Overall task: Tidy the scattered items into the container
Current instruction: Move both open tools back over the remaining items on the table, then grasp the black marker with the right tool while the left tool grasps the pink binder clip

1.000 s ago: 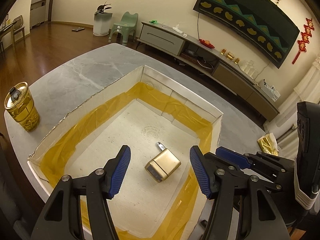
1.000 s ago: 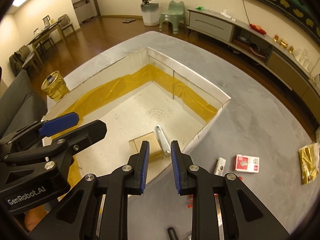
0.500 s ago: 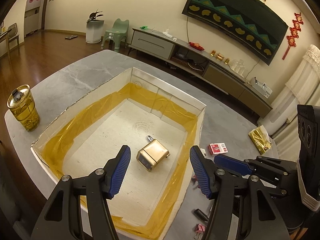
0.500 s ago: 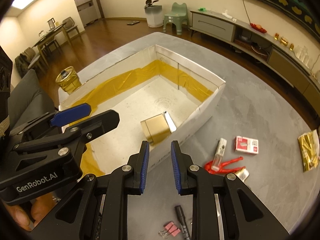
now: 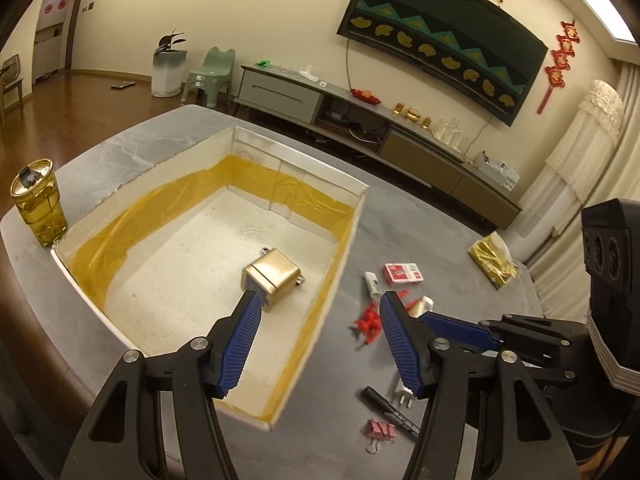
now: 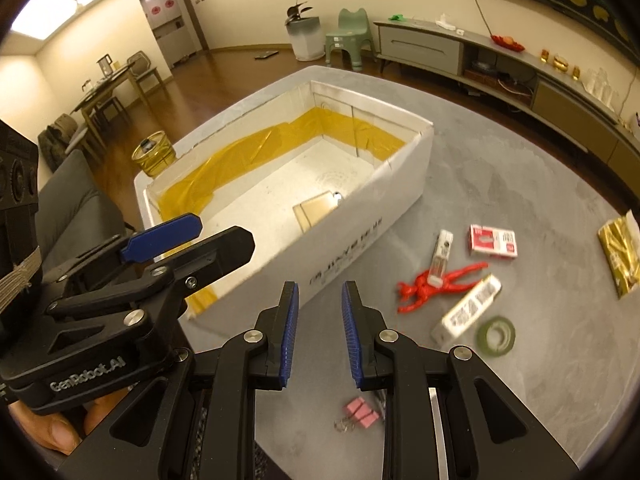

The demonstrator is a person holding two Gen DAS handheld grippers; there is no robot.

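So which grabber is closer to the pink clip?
Right. The right gripper hangs just above the pink clip, which lies between its open fingers. The left gripper is off to the side, by the box wall.

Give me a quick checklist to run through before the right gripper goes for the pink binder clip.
1. Right gripper empty: ok, nothing sits between the fingers.
2. Right gripper open enough for the pink binder clip: ok, a gap shows, though narrow.
3. Clip free of clutter: cannot tell, a dark pen lies close beside it.
4. Left gripper out of the way: ok, open and empty, over the near corner of the white box.
5. Box has room: ok, only the gold case lies inside.
6. Other items still out: not ok, the red figure and red packet remain on the table.
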